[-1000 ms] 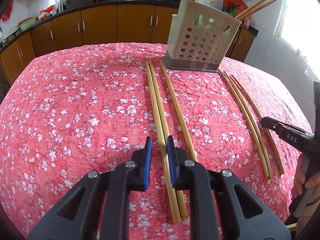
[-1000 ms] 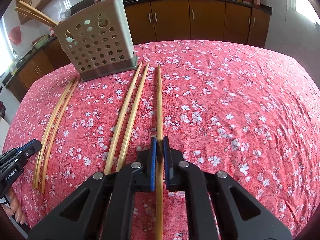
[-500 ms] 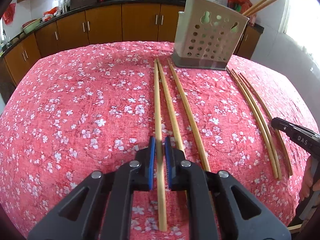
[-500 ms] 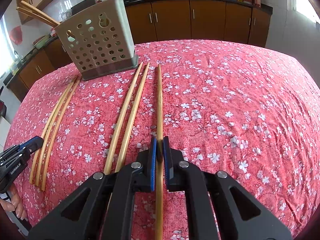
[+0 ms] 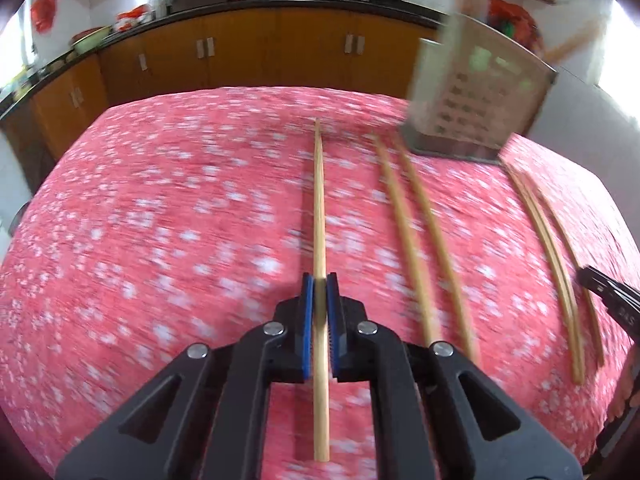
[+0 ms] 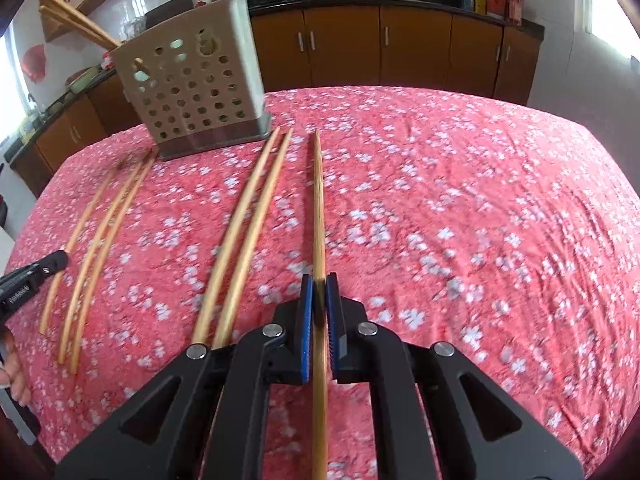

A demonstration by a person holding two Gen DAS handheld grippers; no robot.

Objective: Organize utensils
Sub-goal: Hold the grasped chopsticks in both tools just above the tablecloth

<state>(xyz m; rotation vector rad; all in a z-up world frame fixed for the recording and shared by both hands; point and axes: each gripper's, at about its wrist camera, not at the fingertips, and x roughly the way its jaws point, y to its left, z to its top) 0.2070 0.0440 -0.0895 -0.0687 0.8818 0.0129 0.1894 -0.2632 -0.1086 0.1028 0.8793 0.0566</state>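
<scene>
My left gripper (image 5: 319, 292) is shut on a long wooden chopstick (image 5: 319, 200) that points away across the table, apart from two chopsticks (image 5: 416, 232) lying to its right. My right gripper (image 6: 319, 292) is shut on another chopstick (image 6: 318, 208), and two chopsticks (image 6: 248, 224) lie to its left. Between the two hands lie three chopsticks (image 6: 96, 232), which curve along the right edge (image 5: 556, 264) in the left wrist view. The beige perforated holder (image 6: 196, 80) stands at the back with chopsticks (image 6: 76, 20) leaning out of it; it shows blurred (image 5: 476, 96) in the left wrist view.
A red floral cloth (image 6: 460, 208) covers the round table, which drops away on all sides. Brown kitchen cabinets (image 6: 400, 52) and a dark counter with woks stand behind it. The right gripper's tip (image 5: 604, 292) and the left gripper's tip (image 6: 36, 276) each reach in beside the three chopsticks.
The left gripper closed on the leftmost chopstick of its group and swung left, so that chopstick now stands apart from the other two. The right gripper kept its grip and stayed put.
</scene>
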